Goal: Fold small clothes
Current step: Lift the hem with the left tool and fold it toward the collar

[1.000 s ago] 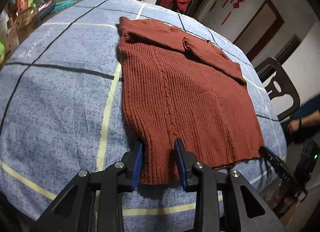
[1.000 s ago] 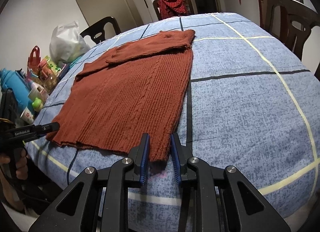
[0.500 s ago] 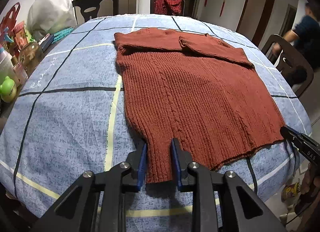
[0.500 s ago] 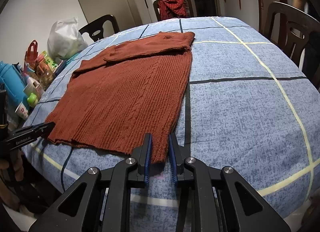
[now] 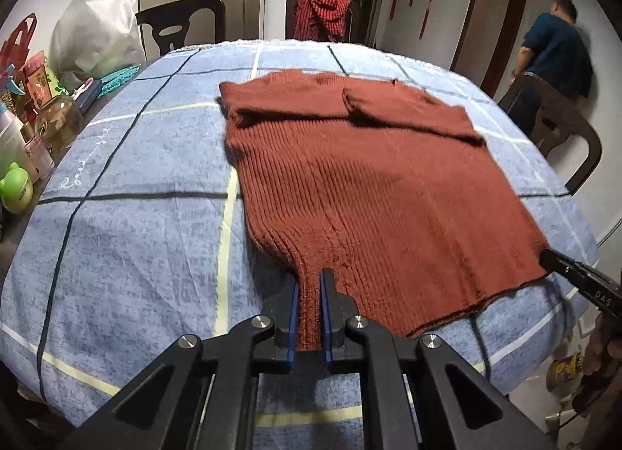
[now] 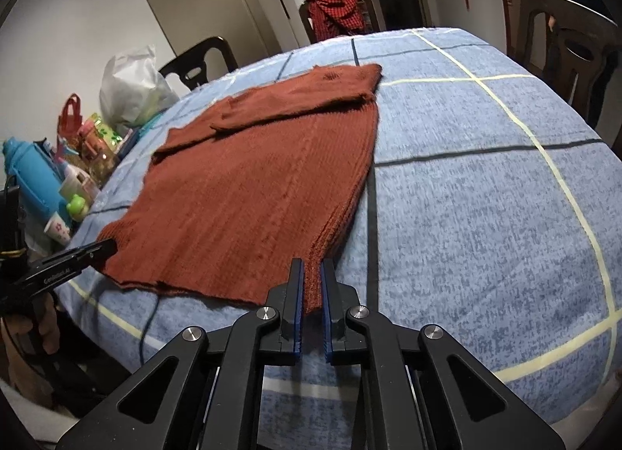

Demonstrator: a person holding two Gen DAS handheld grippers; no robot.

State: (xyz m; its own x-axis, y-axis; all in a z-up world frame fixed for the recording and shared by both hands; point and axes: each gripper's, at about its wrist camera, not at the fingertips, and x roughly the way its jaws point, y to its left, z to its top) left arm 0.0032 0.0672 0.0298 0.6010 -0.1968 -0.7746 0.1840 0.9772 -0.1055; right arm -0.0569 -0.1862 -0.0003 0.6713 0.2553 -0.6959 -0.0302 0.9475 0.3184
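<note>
A rust-red ribbed knit sweater (image 5: pixel 373 185) lies flat on the blue checked tablecloth (image 5: pixel 128 217), sleeves folded across its far end. My left gripper (image 5: pixel 309 283) is shut on the near left corner of the sweater's hem, which bunches between the blue pads. In the right wrist view the sweater (image 6: pixel 252 185) lies the same way, and my right gripper (image 6: pixel 311 275) is shut on the near right hem corner. Each gripper's tip shows in the other view: the right gripper (image 5: pixel 575 275) at the right edge, the left gripper (image 6: pixel 74 259) at the left edge.
Bottles, cups and a green toy (image 5: pixel 17 187) crowd the table's left edge, with a white plastic bag (image 5: pixel 97 30) behind. Dark chairs ring the table; one at the far end carries a red checked cloth (image 5: pixel 320 14). A person (image 5: pixel 552 53) stands at the back right.
Both grippers have closed tighter on the hem corners and lifted slightly, so the cloth now bunches between the pads. The views have swung to face the table more squarely.
</note>
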